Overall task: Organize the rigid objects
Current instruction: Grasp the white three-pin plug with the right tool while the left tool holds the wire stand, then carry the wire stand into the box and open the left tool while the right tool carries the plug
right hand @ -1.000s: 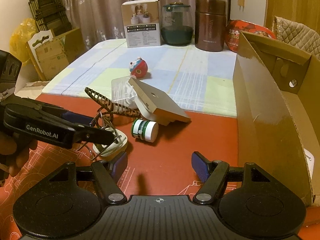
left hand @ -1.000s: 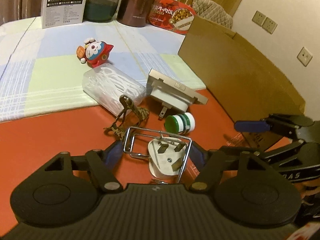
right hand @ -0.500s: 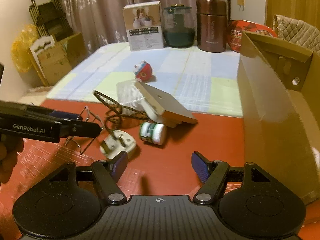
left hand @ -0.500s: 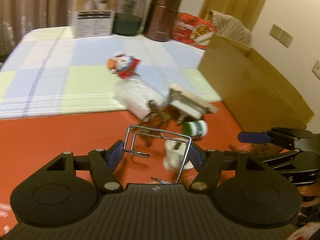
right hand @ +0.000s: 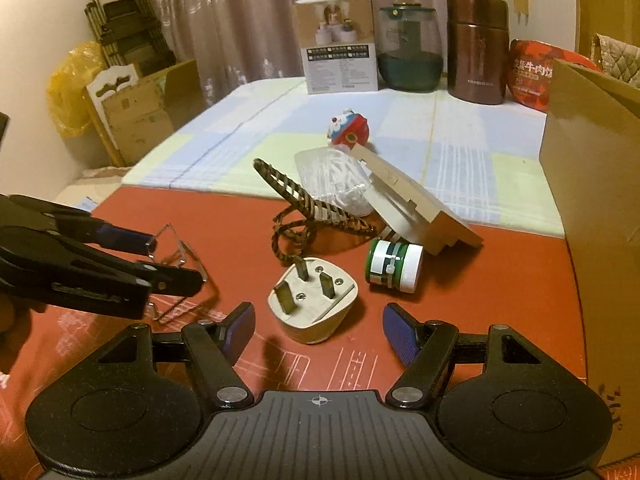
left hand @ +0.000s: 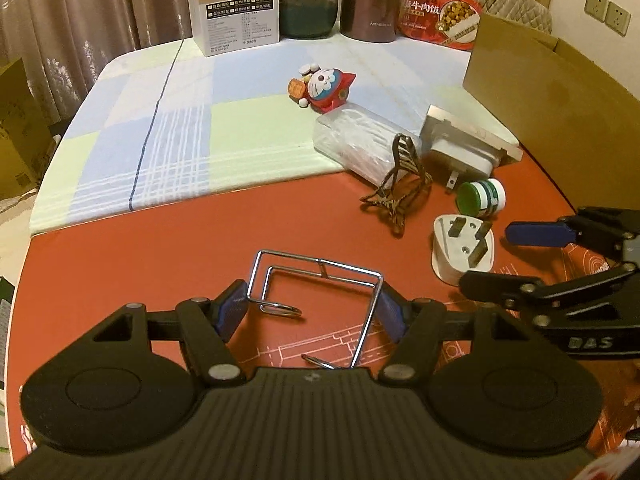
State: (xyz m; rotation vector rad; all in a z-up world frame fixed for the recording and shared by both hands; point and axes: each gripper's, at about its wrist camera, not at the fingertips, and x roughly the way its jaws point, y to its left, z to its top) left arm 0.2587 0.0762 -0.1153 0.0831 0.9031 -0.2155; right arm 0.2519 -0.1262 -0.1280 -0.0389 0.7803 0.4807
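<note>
I look across a red table mat that meets a pale blue-and-green checked cloth. Behind the cloth hang taupe patterned curtains. Left of the curtains a dark wicker rack leans on a cream wall. The light is dim and warm.

Both tongs, left and right, are matte black with ribbed bodies, round side discs, silver screws and blue pads at the tips
</note>
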